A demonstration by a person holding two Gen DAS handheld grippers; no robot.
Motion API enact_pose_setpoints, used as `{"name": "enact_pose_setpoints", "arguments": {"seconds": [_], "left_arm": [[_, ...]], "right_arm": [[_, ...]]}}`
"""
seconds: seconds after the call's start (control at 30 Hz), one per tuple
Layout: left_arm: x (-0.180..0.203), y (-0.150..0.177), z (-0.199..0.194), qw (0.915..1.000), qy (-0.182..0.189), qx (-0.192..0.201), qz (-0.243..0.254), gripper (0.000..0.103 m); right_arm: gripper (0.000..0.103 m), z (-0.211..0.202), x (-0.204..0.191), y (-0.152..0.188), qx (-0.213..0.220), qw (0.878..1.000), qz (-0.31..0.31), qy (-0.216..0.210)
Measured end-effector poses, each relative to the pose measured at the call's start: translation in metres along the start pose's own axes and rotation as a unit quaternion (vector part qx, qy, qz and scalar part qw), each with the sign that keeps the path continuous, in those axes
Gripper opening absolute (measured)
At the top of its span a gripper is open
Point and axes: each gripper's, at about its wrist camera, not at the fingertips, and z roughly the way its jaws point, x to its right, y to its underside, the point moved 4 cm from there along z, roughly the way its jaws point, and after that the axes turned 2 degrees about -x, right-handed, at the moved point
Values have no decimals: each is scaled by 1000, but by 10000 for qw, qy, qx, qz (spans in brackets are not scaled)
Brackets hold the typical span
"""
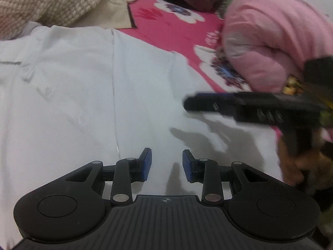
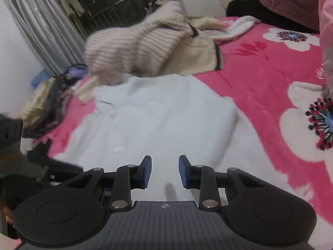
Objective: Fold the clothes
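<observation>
A white collared shirt (image 1: 83, 95) lies flat on the pink flowered bedspread (image 1: 179, 33), partly folded, with its collar at the far left. My left gripper (image 1: 166, 164) hovers open just above the shirt's near part, nothing between its blue pads. In the left wrist view, my right gripper (image 1: 208, 102) comes in blurred from the right, held by a hand, over the shirt's right edge. From the right wrist, the same shirt (image 2: 166, 120) spreads ahead and my right gripper (image 2: 165, 171) stands open and empty above it. The left gripper's black body (image 2: 52, 164) shows at the left edge.
A beige checked knit garment (image 2: 133, 48) and a cream jacket (image 2: 199, 48) are heaped beyond the shirt. A pink padded garment (image 1: 270, 37) sits at the right, a maroon one (image 2: 291, 2) at the far end. More clothes (image 2: 45, 104) lie by the curtain (image 2: 39, 25).
</observation>
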Motion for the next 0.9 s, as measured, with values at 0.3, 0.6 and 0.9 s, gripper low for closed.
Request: {"name": "enact_pose_setpoints", "arguments": {"seconds": [0.3, 0.6, 0.9], "left_arm": [[-26, -29, 4, 9990, 301, 191, -254, 31], [-58, -98, 20, 9936, 97, 905, -668, 37], [-76, -135, 61, 9842, -78, 1272, -1226, 36]], "right_arm": [[32, -13, 70, 5, -263, 9956, 822, 368], [42, 20, 110, -71, 102, 9747, 2224, -189], [43, 59, 129, -80, -383, 9538, 2905, -661]]}}
